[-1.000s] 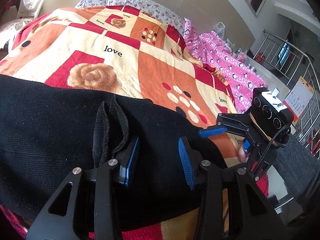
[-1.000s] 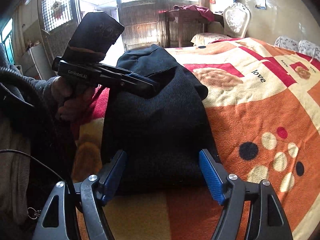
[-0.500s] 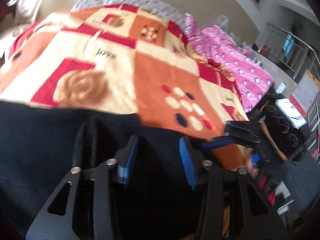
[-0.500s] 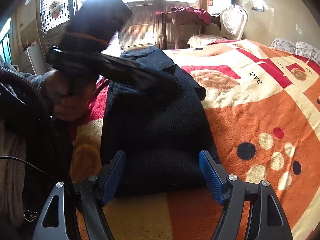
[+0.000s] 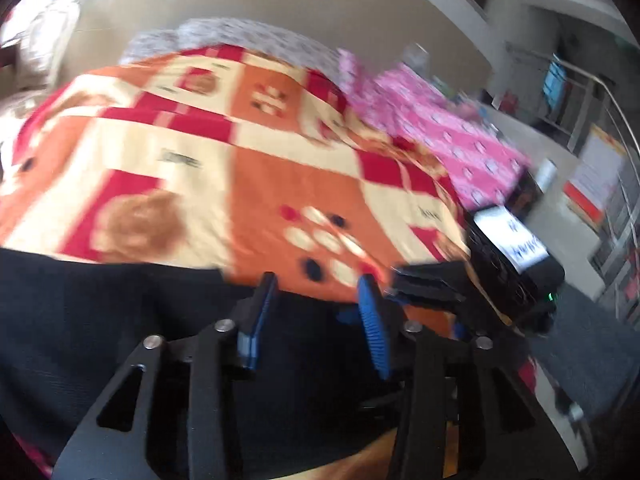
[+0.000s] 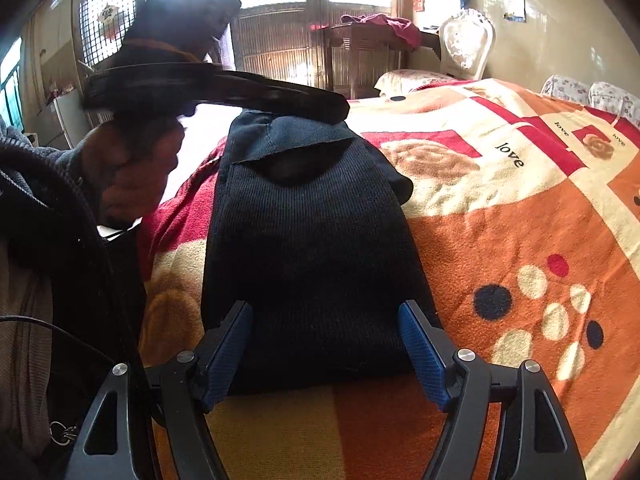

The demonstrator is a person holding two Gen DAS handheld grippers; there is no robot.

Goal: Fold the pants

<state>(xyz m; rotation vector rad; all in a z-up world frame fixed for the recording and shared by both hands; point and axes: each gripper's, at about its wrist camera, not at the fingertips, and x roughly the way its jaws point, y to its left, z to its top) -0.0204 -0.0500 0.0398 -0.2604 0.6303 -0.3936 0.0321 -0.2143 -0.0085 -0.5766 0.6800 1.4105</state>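
Note:
Black knit pants lie folded in a long strip near the edge of the bed; in the left wrist view the pants fill the lower left. My right gripper hangs open over their near end, one finger at each side edge, pads not pressing. My left gripper, blurred by motion, hovers above the pants with its jaws opening and nothing between them. In the right wrist view the left gripper points over the far end of the pants, where a flap of lighter cloth is turned back.
The bed carries an orange, red and cream blanket. A pink patterned cloth lies at its far side. A person's hand and dark sleeve are at the left. A chair and a wooden table stand beyond the bed.
My left gripper has lifted off the pants and swung out over their far end; the raised ridge of cloth beside its finger is gone from view. The right gripper has kept still.

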